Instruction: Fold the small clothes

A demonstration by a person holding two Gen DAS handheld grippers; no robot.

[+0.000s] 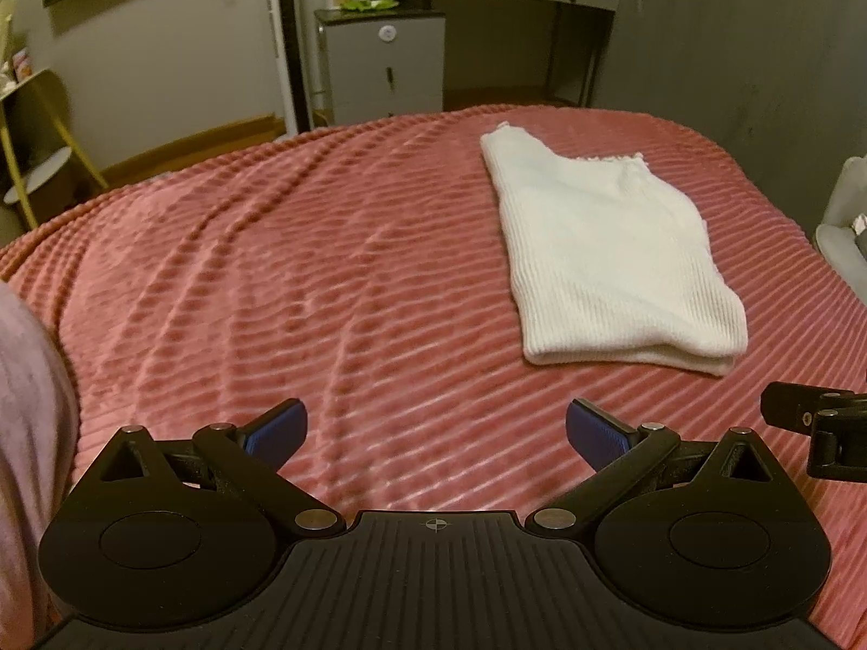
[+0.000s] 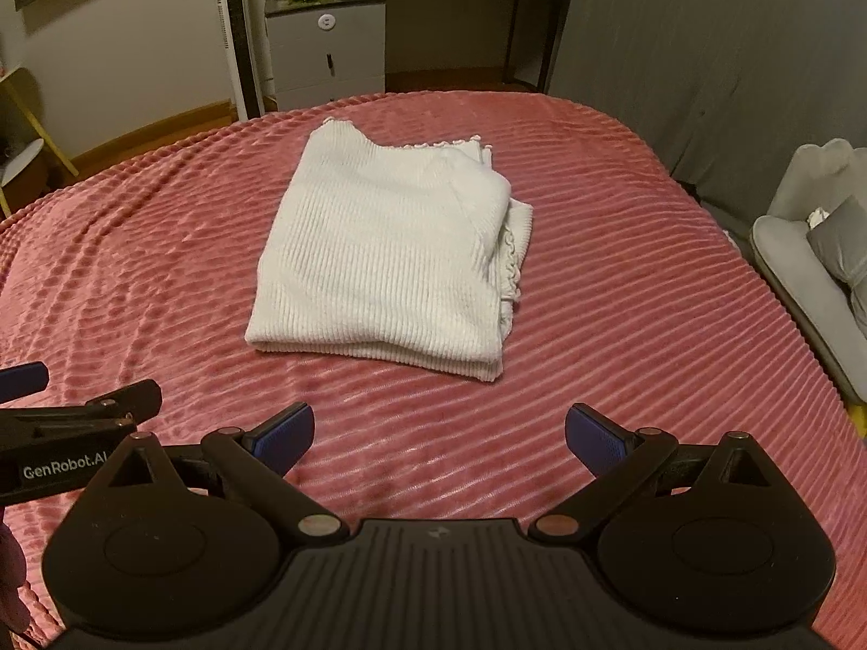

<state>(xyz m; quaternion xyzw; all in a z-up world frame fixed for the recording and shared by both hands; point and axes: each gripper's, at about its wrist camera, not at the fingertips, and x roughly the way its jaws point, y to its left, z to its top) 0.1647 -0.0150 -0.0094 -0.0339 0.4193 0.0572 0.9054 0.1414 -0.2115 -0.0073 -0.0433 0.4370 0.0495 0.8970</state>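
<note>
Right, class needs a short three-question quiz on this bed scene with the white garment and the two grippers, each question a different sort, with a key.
1. True or false: the white ribbed top lies folded on the pink bedspread.
2. Are the left gripper and right gripper open or shut?
3. Multiple choice: the top is A) held by the left gripper, B) held by the right gripper, C) touched by neither.

Key: 1 true; 2 both open, nothing between the fingers; 3 C.
</note>
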